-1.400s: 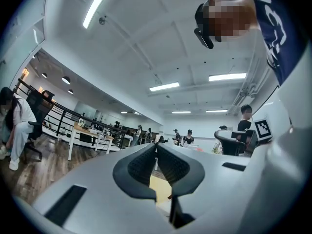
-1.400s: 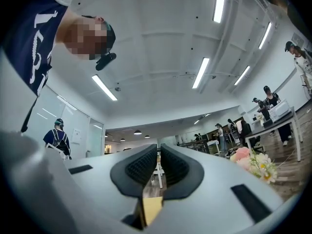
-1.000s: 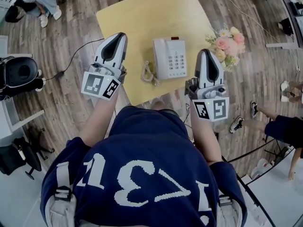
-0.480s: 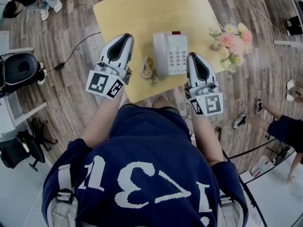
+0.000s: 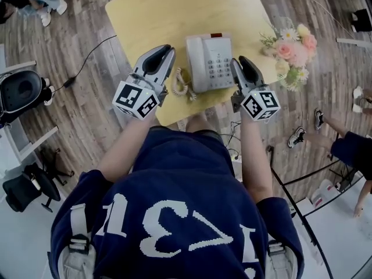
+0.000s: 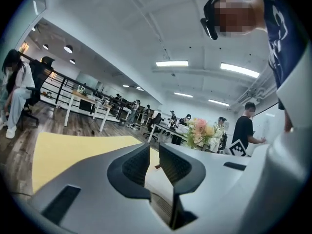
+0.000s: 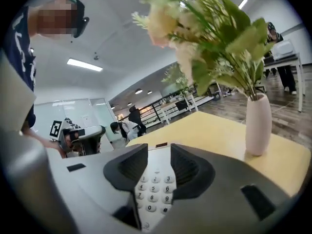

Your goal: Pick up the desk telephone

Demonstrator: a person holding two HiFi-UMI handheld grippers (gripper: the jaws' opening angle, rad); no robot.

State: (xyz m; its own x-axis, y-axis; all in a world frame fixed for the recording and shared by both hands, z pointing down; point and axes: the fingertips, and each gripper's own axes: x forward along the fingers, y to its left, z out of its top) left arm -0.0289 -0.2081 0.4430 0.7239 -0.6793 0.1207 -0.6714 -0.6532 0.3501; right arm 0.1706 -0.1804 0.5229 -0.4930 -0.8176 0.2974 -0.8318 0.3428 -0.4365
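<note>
Telephone (image 5: 210, 63), right tool (image 5: 240, 64) alongside, empty jaws opening

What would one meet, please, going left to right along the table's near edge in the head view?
Left tongs → coiled cord → desk telephone → right tongs (jaws just opening, the telephone seen between them, not gripped) → vase of flowers.

Left gripper (image 5: 165, 52) shut; right gripper (image 5: 239, 63) jaws just opening (nothing gripped); both forearms extended forward.
</note>
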